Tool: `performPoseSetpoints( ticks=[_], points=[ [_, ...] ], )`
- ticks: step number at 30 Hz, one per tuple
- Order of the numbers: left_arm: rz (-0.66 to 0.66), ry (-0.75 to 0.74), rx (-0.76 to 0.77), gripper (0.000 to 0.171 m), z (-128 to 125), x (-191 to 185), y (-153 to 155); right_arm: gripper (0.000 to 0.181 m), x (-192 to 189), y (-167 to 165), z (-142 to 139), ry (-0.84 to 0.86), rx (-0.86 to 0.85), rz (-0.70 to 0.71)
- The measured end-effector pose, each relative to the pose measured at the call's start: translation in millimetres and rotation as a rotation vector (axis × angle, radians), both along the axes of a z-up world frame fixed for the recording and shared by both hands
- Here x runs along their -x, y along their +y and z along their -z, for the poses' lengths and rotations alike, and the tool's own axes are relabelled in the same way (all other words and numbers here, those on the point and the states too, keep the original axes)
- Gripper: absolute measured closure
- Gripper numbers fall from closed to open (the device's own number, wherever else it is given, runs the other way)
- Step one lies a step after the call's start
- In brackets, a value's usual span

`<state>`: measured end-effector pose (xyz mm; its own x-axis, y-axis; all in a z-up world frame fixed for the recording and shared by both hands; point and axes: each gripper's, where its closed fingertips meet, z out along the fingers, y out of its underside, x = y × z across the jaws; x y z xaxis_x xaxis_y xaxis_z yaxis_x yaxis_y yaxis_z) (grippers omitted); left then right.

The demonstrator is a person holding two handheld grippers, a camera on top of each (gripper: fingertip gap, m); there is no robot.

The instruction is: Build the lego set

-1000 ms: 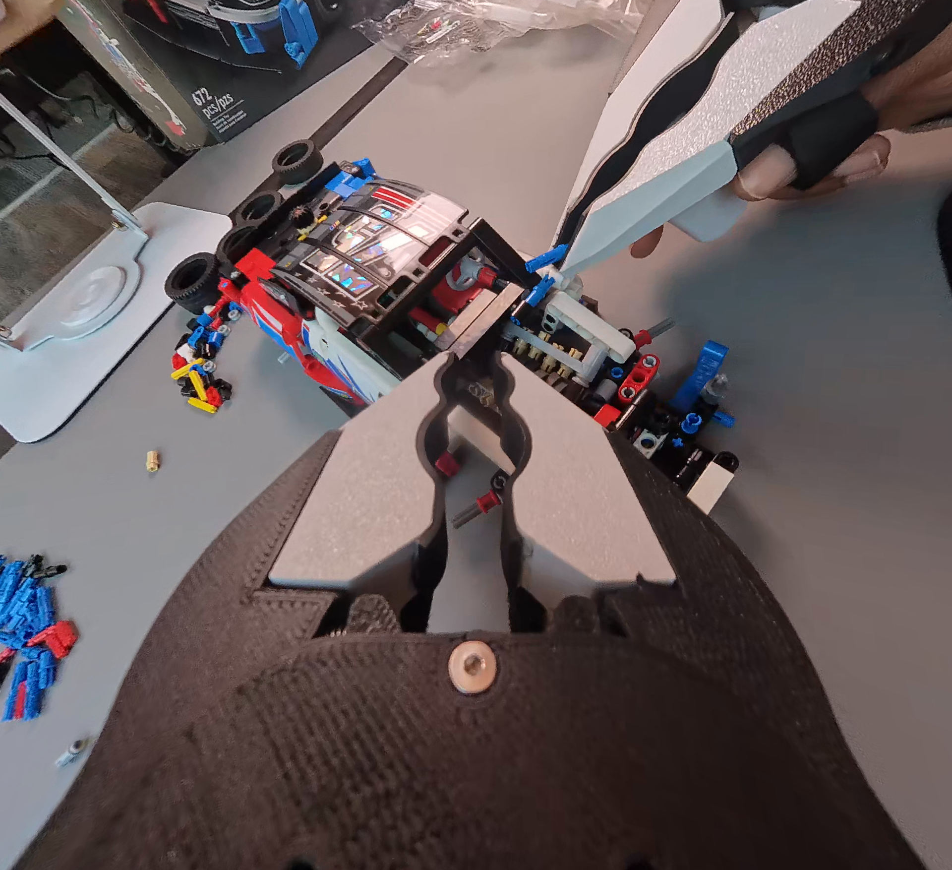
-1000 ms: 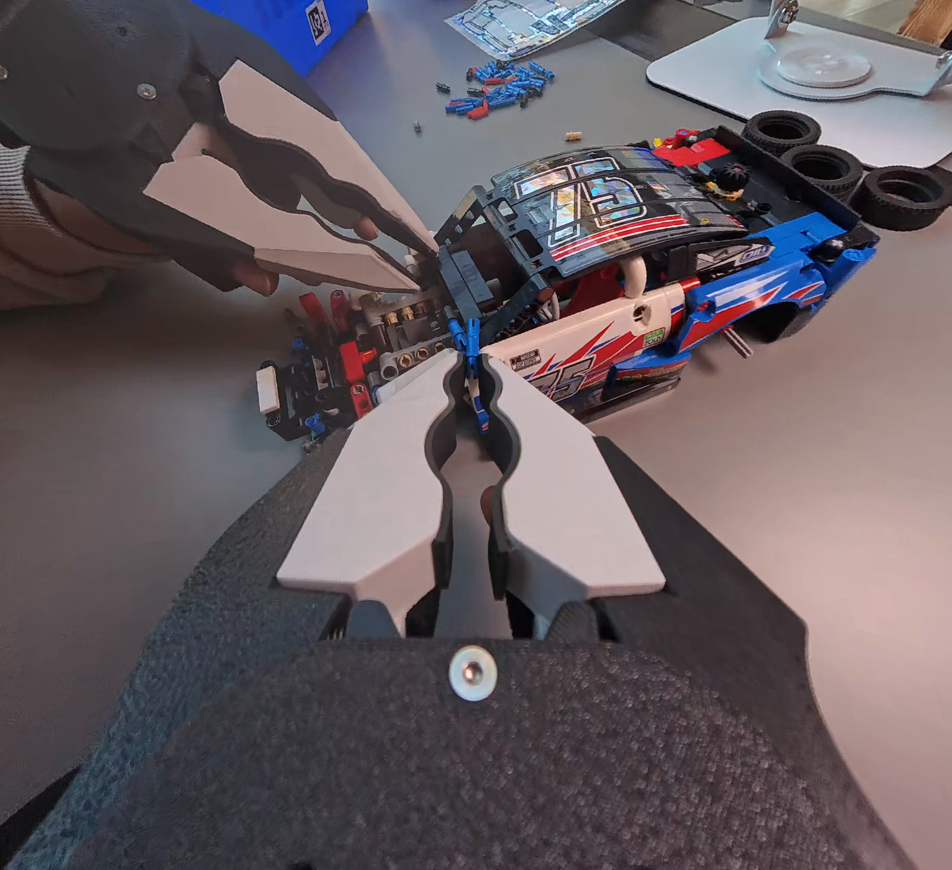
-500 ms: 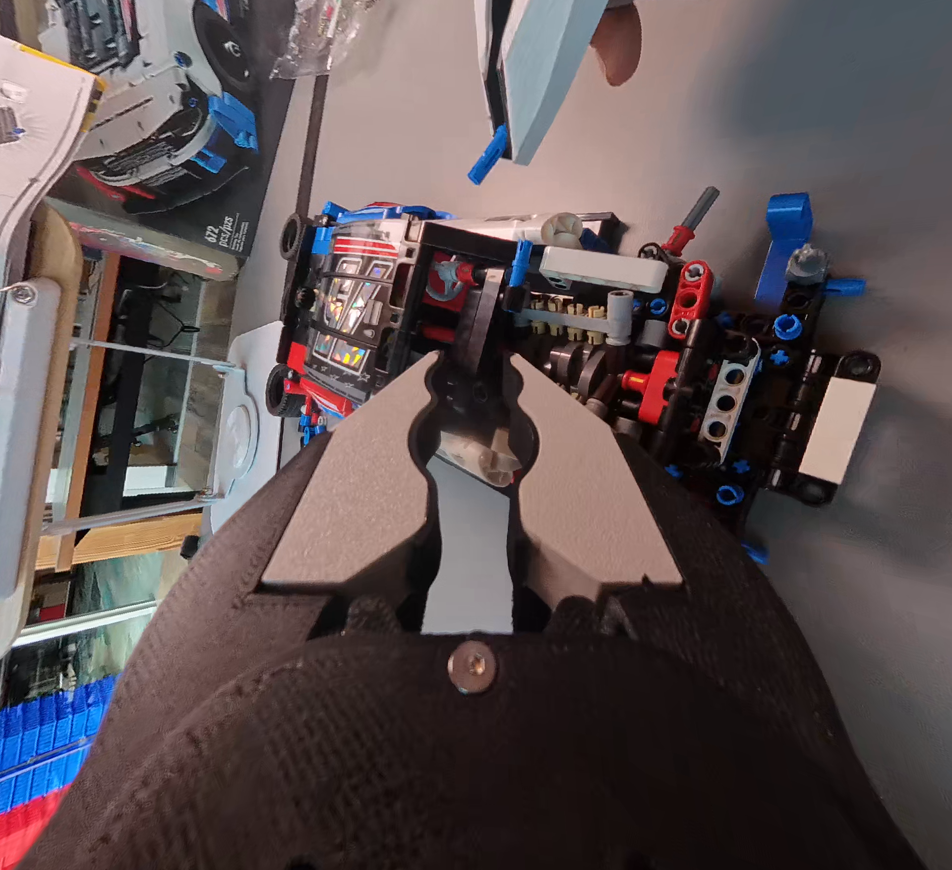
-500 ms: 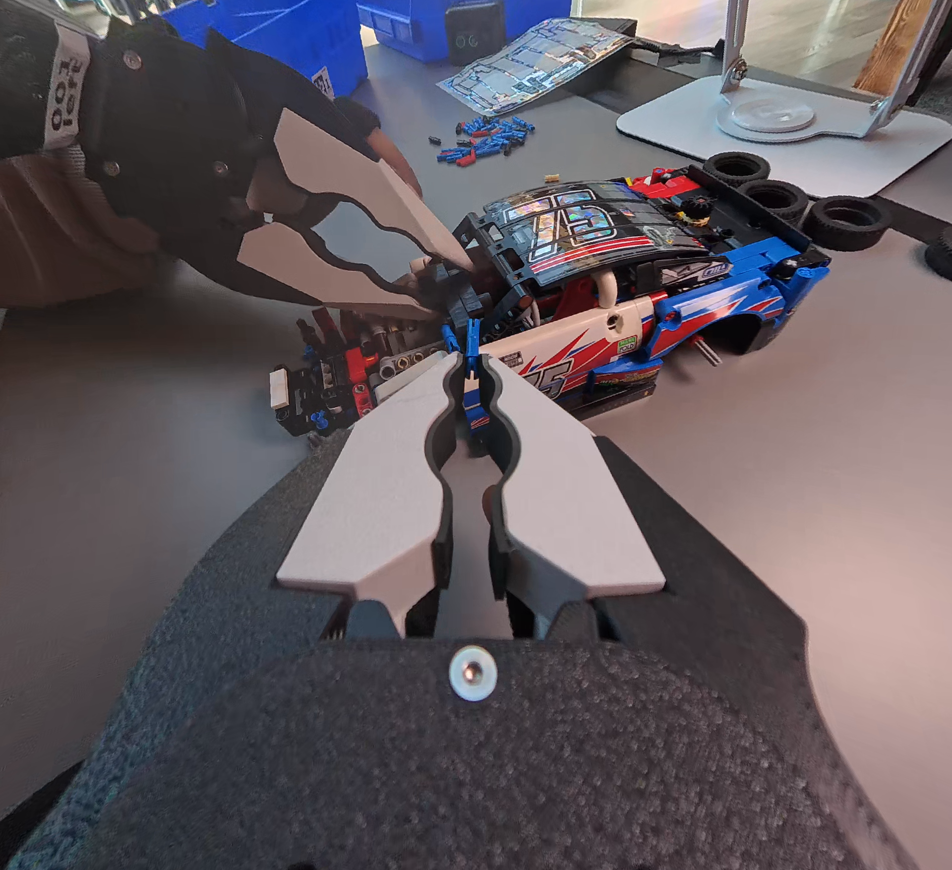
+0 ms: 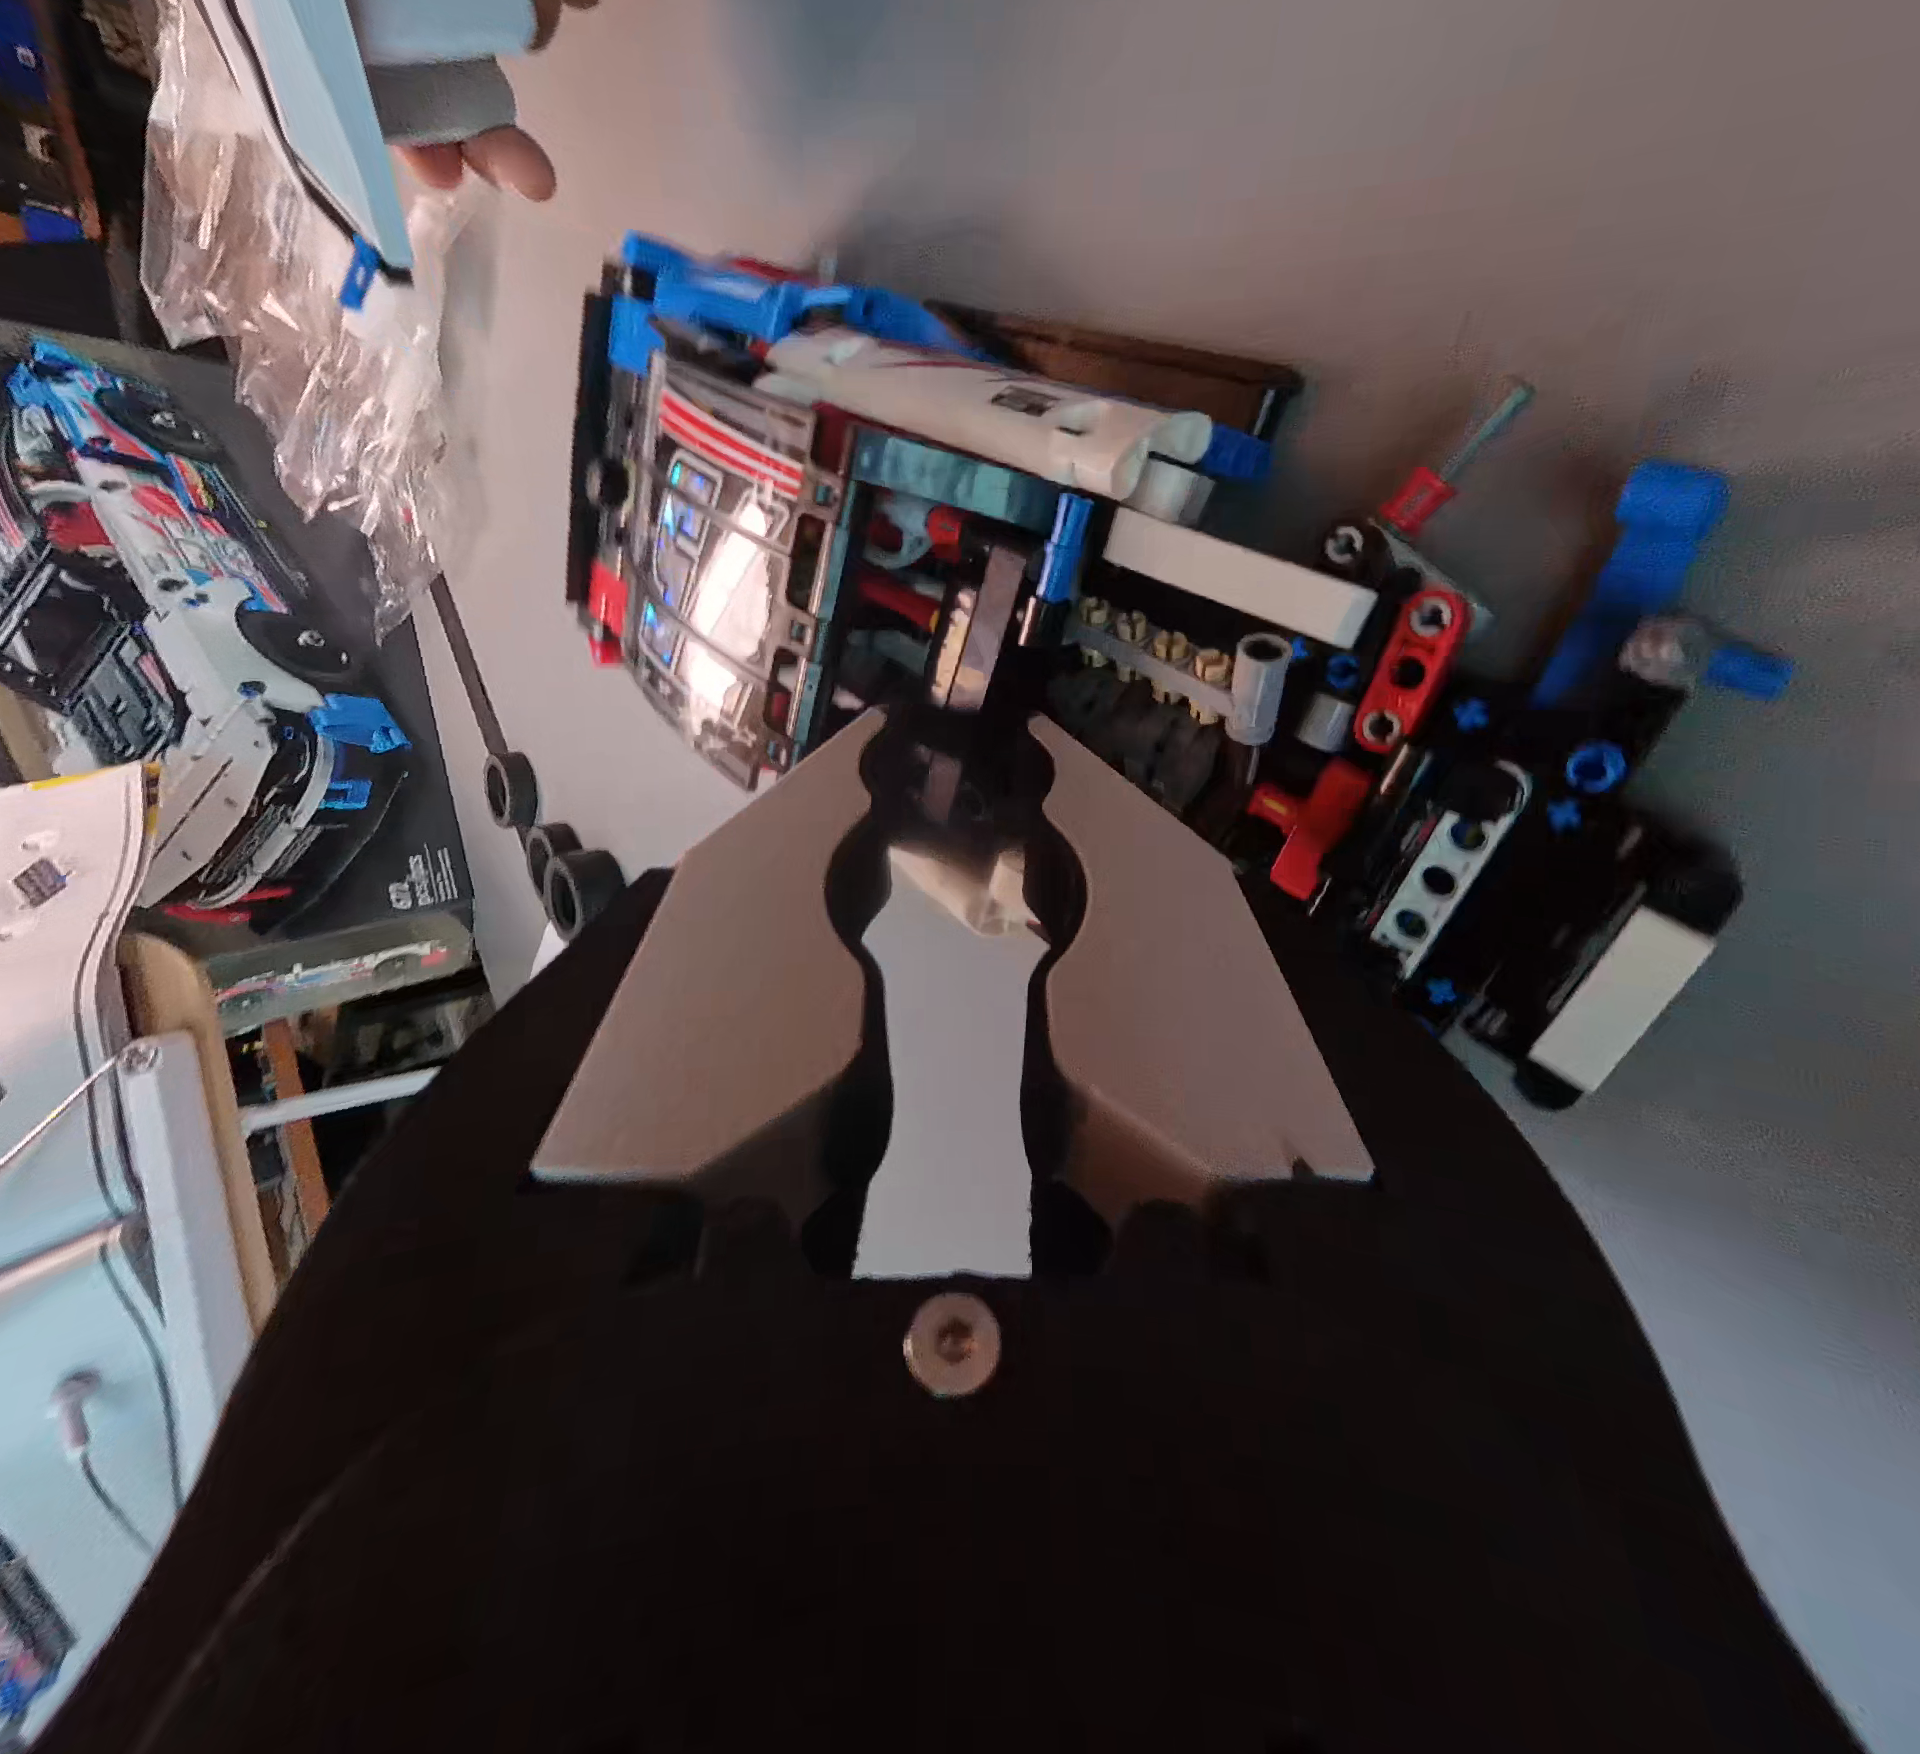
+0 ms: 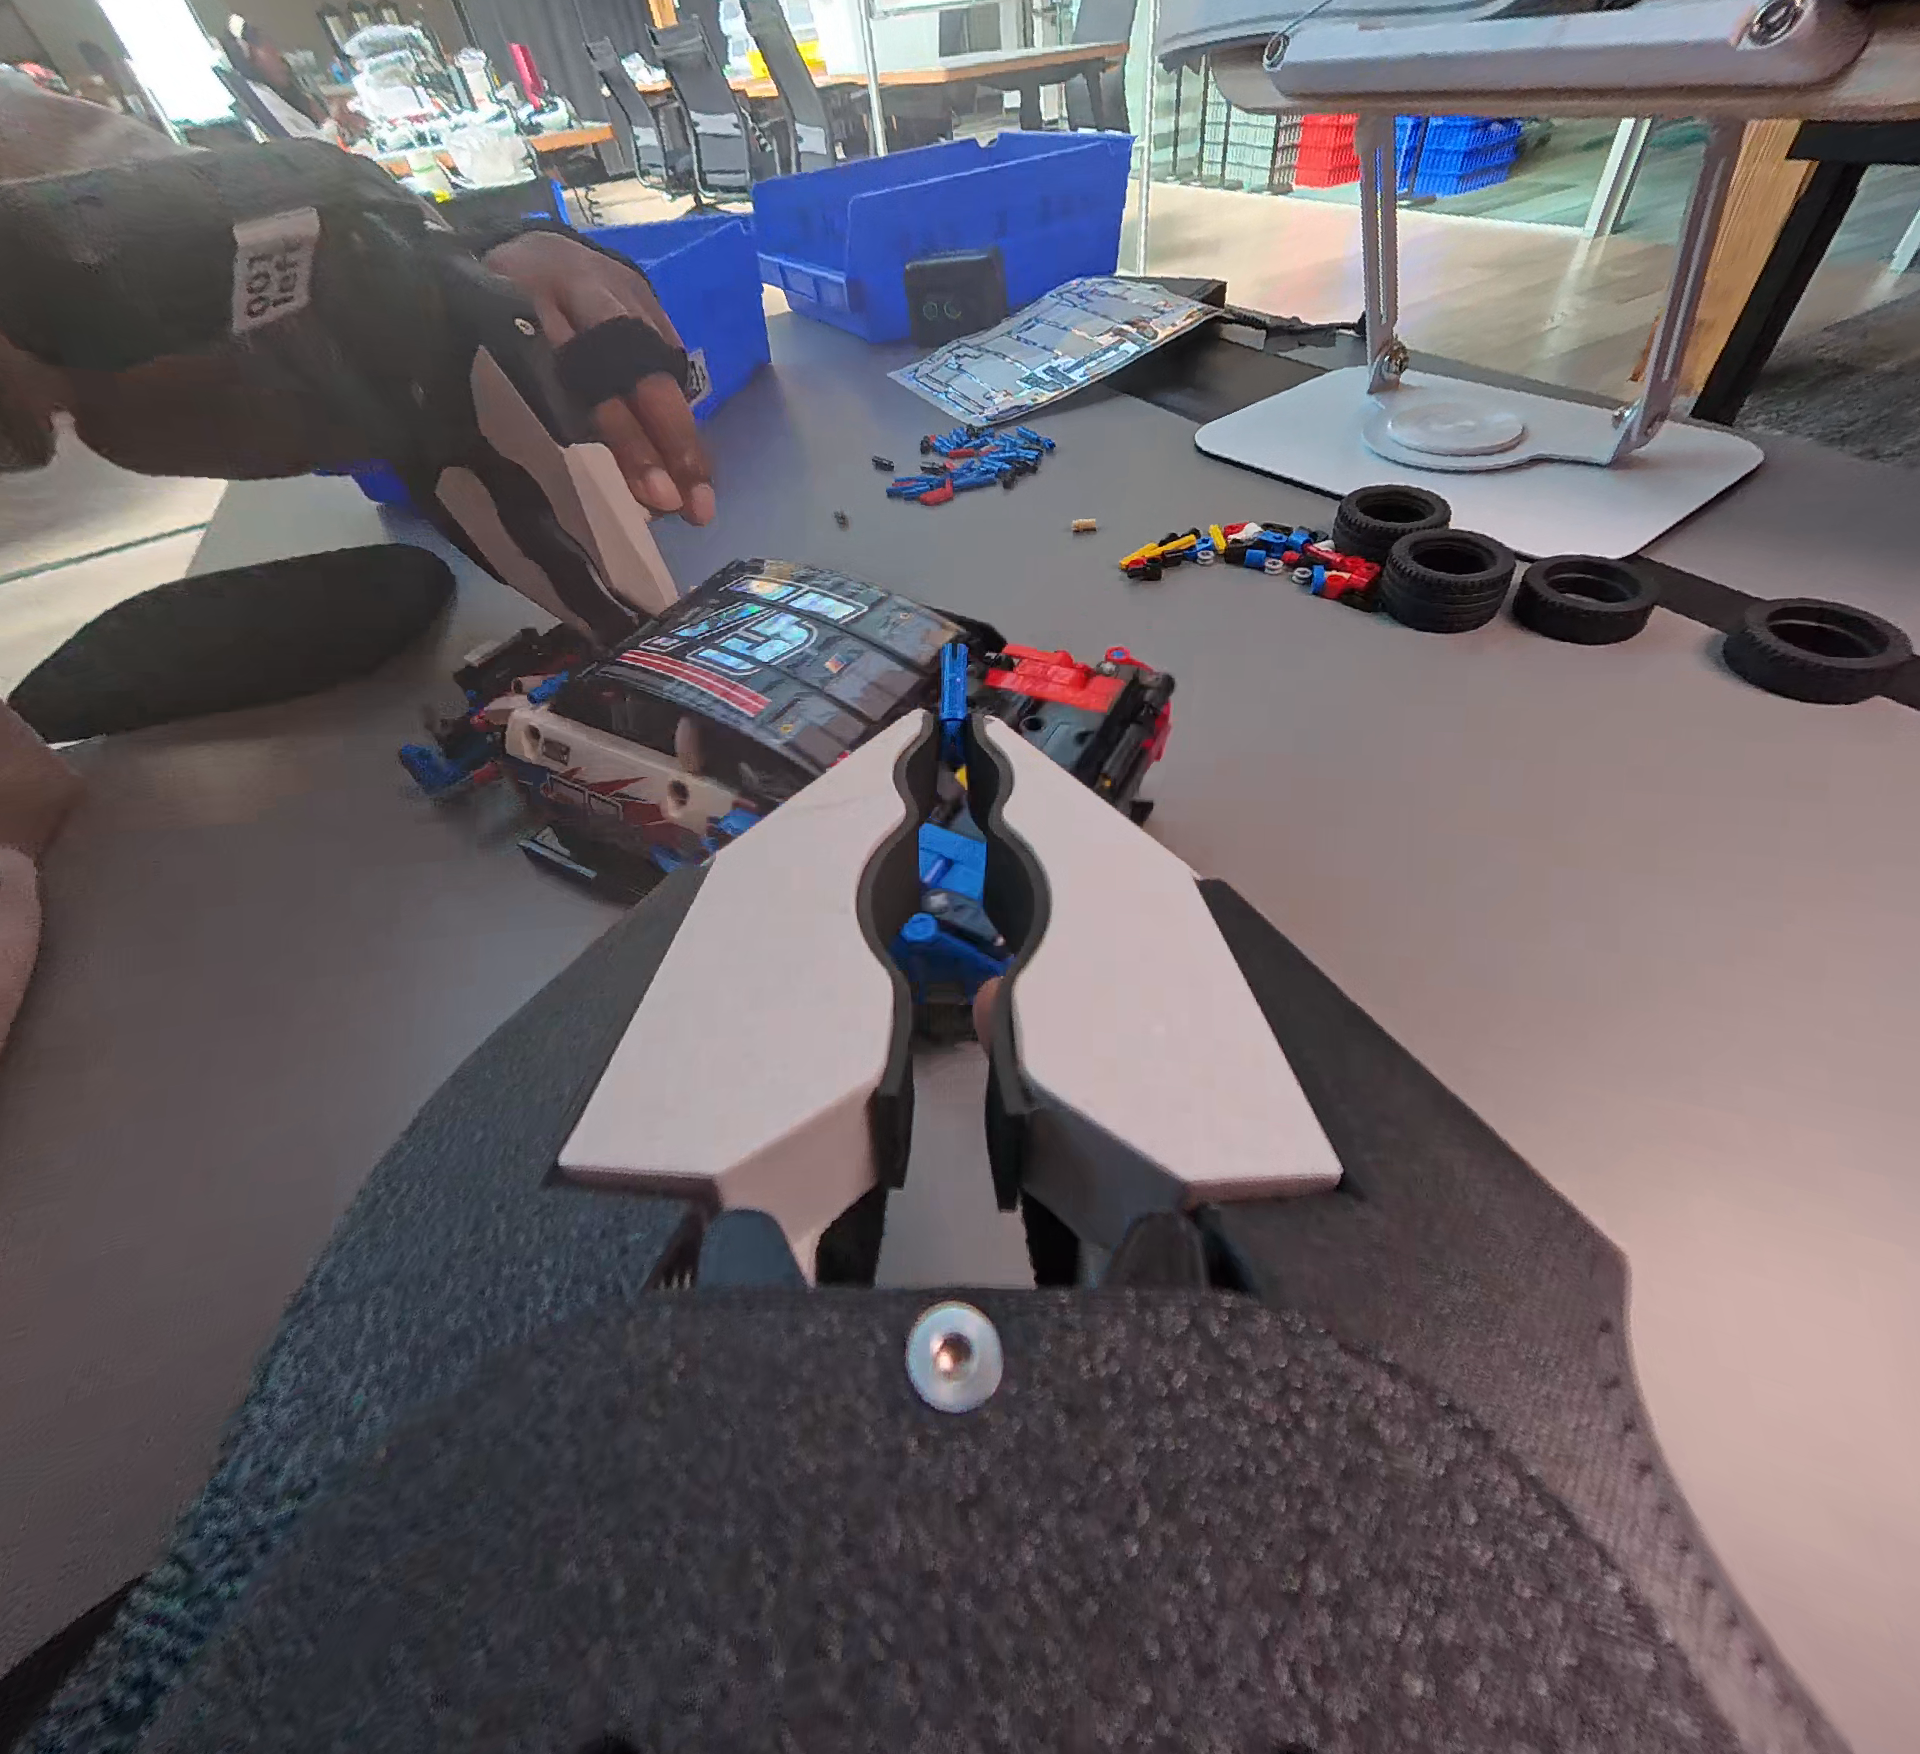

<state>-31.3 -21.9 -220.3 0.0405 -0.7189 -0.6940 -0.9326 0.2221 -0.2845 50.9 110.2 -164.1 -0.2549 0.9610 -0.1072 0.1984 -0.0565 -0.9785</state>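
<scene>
The lego car (image 5: 935, 509) lies on the grey table with its front chassis (image 5: 1455, 769) bare. My left gripper (image 5: 958, 722) is shut on a black frame piece at the car's windscreen edge. In the right wrist view the car (image 6: 769, 665) tilts with its roof toward the camera, and the left gripper (image 6: 613, 624) grips its far end. My right gripper (image 6: 951, 717) is shut on a small blue pin (image 6: 951, 681), held just above the car's rear. In the left wrist view the right gripper (image 5: 379, 270) and its pin (image 5: 358, 281) are apart from the car, at the upper left.
Several black tyres (image 6: 1444, 577) and a pile of small loose pieces (image 6: 1247, 551) lie to the right of the car. Blue pins (image 6: 971, 463), a sticker sheet (image 6: 1049, 343), blue bins (image 6: 935, 229) and a stand base (image 6: 1475, 447) are behind. The set's box (image 5: 208, 665) and a plastic bag (image 5: 312, 354) lie beyond. My right fingertips sit around 15 cm from my left ones.
My right gripper has pulled back from the engine area with the blue pin and now sits by the car's rear. The left gripper has turned and tilted the car while holding it.
</scene>
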Motion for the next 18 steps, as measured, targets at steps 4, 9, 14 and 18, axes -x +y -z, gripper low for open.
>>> performPoseSetpoints(
  ticks=[4,9,14,18],
  points=[
    [-0.239,-0.234,0.092,0.148,-11,36,-12,0.180,-2,2,-3,0.012,0.004,0.009],
    [-0.655,-0.902,0.315,0.148,-22,60,-17,0.180,-1,5,-1,0.010,0.021,0.021],
    [-0.725,-0.958,0.297,0.157,-5,58,-12,0.180,3,3,1,0.007,0.048,0.010],
    [-0.700,-0.924,0.324,0.161,-3,57,-9,0.180,4,-3,4,-0.008,0.037,-0.002]
  ],
)
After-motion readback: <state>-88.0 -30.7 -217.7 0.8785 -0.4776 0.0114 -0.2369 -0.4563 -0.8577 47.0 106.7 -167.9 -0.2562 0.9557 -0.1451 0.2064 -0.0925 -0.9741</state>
